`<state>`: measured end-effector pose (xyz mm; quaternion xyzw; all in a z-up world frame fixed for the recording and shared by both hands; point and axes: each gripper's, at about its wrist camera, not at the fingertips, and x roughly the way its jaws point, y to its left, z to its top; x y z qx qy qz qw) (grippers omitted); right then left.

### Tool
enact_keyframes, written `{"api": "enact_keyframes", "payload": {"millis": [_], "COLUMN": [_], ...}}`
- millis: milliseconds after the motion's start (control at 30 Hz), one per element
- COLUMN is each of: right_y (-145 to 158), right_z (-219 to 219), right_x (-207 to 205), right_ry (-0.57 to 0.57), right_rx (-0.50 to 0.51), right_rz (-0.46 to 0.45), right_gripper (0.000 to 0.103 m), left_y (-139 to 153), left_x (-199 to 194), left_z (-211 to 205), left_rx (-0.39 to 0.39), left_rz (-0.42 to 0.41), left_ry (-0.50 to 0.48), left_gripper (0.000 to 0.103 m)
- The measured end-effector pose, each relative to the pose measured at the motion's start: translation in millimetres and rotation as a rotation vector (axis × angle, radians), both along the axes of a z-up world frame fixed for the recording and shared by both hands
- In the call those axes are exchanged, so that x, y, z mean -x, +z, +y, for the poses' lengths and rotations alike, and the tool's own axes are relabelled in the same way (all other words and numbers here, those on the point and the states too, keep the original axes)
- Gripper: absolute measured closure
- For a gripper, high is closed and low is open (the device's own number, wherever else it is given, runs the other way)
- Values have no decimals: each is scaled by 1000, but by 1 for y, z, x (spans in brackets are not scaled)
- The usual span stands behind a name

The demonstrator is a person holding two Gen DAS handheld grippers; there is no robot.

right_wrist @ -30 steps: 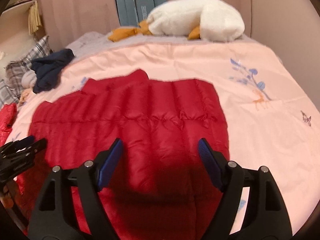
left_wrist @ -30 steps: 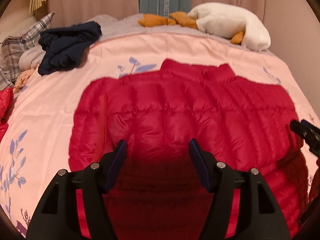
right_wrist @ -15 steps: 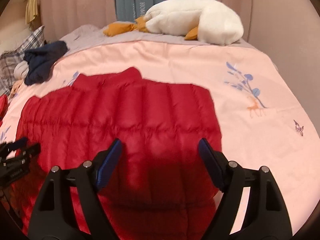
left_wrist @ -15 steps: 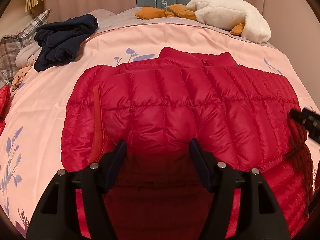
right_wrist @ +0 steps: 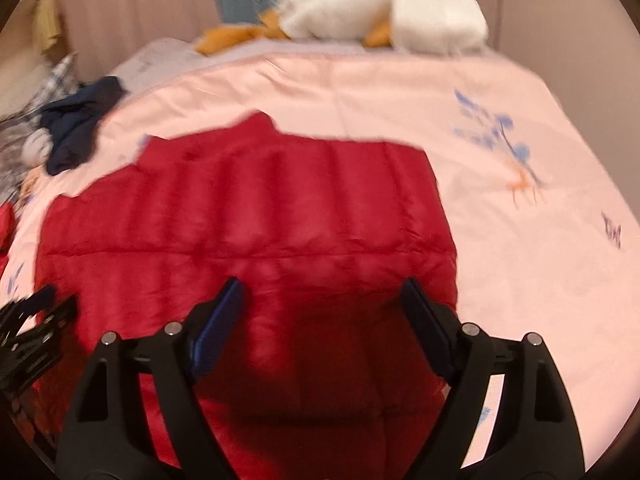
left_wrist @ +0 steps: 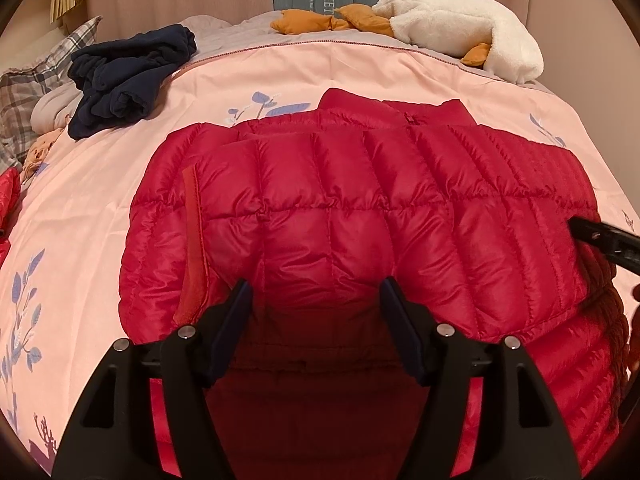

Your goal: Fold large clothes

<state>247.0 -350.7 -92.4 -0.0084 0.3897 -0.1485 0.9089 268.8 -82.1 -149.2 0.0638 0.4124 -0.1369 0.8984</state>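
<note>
Jacket: my red puffer jacket (left_wrist: 360, 216) lies flat on the pink bed cover (left_wrist: 360, 68), filling the centre of both frames, collar toward the top; I judge it spread this way so a side can fold inward.
Left claw: the left claw (left_wrist: 316, 312) stands partly spread over the lower centre, nothing pinched.
Right claw: the right claw (right_wrist: 322, 312) is opening wide over the jacket's near right part, gripping no fabric.
Pose: I have both claws angled down, side by side above the hem.
Clutter: navy garment (left_wrist: 128, 76) upper left, white plush (left_wrist: 460, 28) upper right, well apart.
</note>
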Motion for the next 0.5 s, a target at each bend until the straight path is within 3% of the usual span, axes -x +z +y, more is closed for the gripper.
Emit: {"api": "enact_keyframes", "payload": {"millis": [100, 267, 500], "right_y": [0, -25, -17], "right_z": [15, 29, 29], "right_x": [7, 1, 7], "right_ry": [65, 109, 104], "right_rx": [19, 90, 56], "right_rz": [-10, 58, 31], "right_gripper": [20, 19, 20], "left_y": [0, -1, -2], "left_x": [0, 0, -1], "left_z": [0, -1, -1], "left_rx": [1, -3, 0], "left_rz": [1, 1, 2], "left_ry": [2, 3, 3], "left_gripper": [35, 35, 34]}}
